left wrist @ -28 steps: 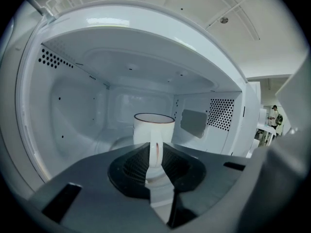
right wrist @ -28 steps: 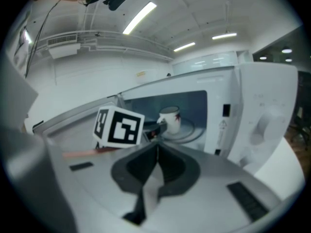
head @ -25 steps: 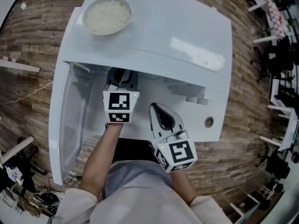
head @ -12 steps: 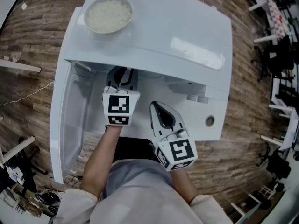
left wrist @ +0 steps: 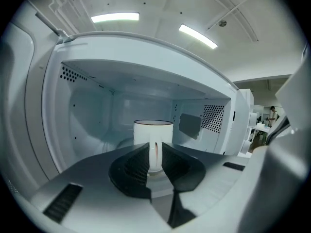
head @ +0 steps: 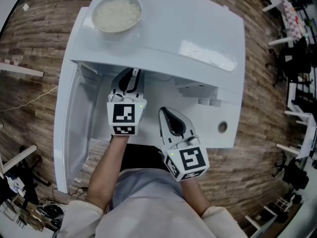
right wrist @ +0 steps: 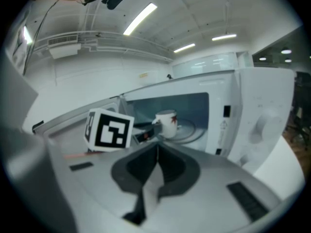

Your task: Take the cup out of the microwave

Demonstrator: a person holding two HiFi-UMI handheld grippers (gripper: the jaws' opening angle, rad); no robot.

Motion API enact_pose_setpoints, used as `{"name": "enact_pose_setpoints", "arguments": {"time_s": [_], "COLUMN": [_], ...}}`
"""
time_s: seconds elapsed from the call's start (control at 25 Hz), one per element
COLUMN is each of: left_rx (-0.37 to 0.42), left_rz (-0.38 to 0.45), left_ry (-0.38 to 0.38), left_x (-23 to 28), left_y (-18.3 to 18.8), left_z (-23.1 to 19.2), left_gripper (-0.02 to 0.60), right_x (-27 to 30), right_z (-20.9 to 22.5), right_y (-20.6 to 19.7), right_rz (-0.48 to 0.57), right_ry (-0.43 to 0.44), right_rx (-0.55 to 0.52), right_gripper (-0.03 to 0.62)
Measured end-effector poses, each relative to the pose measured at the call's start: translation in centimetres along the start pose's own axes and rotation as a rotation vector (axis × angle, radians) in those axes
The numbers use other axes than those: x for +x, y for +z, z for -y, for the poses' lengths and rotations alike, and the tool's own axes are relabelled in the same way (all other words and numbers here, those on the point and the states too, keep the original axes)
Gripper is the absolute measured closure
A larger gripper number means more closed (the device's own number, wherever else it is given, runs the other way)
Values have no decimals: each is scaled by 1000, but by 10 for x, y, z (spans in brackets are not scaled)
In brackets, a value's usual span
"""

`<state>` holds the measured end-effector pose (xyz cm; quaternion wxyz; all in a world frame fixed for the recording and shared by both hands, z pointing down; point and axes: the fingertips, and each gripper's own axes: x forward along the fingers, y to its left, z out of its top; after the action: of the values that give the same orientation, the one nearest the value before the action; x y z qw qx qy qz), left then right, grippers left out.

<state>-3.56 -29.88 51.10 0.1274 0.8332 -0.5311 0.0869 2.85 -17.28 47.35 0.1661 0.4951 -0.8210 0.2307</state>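
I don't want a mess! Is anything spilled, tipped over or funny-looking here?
Nothing is spilled. The cup stands upright inside the microwave, its handle pinched in the left gripper. One funny thing: a bowl of rice sits on top of the microwave, near its corner.

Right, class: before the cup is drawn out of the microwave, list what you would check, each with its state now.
1. The microwave door stands open: ok.
2. Jaws of the left gripper closed on the handle of the cup: ok.
3. The cup upright: ok.
4. The right gripper shut, empty, outside the cavity: ok.
5. Whether the cup holds liquid: cannot tell.
6. The bowl on top, clear of the opening: ok.
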Motion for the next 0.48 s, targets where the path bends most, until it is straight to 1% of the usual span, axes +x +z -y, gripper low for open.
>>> {"name": "enact_pose_setpoints", "arguments": {"time_s": [0.48], "left_rx": [-14], "left_rz": [15], "left_ry": [-4], "left_x": [-18], "left_y": [3], "left_z": [6], "left_gripper": [515], "right_x": [-8], "right_z": [-7], "right_y": [1], "right_rz": [12], "right_ry": [7], "right_rx": [-11], "right_gripper": [571]}}
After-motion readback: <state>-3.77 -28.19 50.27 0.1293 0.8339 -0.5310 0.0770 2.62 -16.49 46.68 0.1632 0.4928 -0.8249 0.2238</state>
